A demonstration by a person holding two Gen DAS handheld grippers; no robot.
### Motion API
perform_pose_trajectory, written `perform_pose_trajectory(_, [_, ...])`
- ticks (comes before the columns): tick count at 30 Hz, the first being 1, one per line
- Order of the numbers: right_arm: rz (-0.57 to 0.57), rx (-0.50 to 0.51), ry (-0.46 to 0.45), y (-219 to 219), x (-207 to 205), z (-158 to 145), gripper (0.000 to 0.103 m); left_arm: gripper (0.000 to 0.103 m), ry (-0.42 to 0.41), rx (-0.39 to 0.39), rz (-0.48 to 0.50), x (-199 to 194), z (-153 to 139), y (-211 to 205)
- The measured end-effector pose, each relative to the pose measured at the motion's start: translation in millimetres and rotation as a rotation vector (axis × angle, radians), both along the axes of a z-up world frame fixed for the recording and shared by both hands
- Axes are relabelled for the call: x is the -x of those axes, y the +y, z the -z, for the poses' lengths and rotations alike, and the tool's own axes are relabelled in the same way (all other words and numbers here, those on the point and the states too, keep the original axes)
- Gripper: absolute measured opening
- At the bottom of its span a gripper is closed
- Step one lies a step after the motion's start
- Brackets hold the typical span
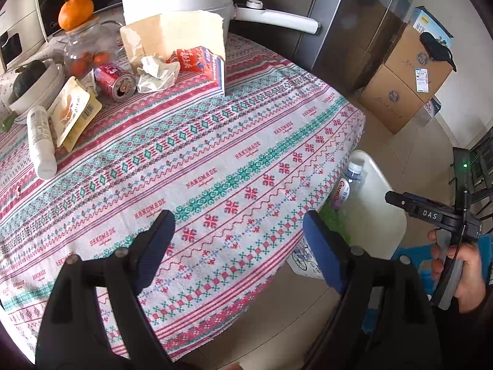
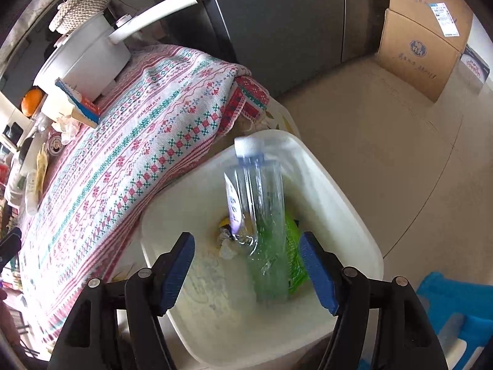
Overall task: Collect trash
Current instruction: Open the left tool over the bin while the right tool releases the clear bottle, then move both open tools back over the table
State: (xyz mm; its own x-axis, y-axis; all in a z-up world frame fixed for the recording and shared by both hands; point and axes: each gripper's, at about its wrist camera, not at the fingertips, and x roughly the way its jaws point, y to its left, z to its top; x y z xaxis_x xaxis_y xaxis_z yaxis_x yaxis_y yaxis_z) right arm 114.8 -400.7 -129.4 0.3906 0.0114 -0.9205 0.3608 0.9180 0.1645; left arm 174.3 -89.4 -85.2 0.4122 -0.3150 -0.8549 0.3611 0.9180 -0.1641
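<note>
A patterned tablecloth (image 1: 215, 160) covers the table; toward the frame's upper left lie a red can (image 1: 114, 82), crumpled tissue (image 1: 157, 74), a white bottle (image 1: 41, 141), a yellow packet (image 1: 74, 112); a white pot (image 1: 178, 0) stands behind.

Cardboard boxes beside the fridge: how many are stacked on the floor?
2: the lower box stands on the floor; the upper box sits on it. More may be hidden behind them.

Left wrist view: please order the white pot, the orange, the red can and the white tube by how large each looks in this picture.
1. white pot, clearly largest.
2. white tube.
3. red can and orange: they look about alike, and the orange sits farther from the camera, so I do not rank them.
</note>
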Motion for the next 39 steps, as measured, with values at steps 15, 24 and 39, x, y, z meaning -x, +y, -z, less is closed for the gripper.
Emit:
perform_pose_trajectory(15, [-0.133, 0.115, -0.175, 52.9, 12.1, -80.0, 0.083, 0.099, -0.028, -0.032, -0.11, 0.8, -8.5, 63.8])
perform_pose_trajectory(24, [-0.25, 0.126, -0.232, 112.2, -13.1, -98.2, 0.09, 0.102, -0.061, -0.054, -0.221, -2.2, -9.7, 112.3])
perform_pose_trajectory(39, [-0.44, 0.145, -0.259, 212.8, -60.0, -89.5, 0.103, 0.102, -0.054, -0.051, -0.401, -22.9, -3.2, 193.8])
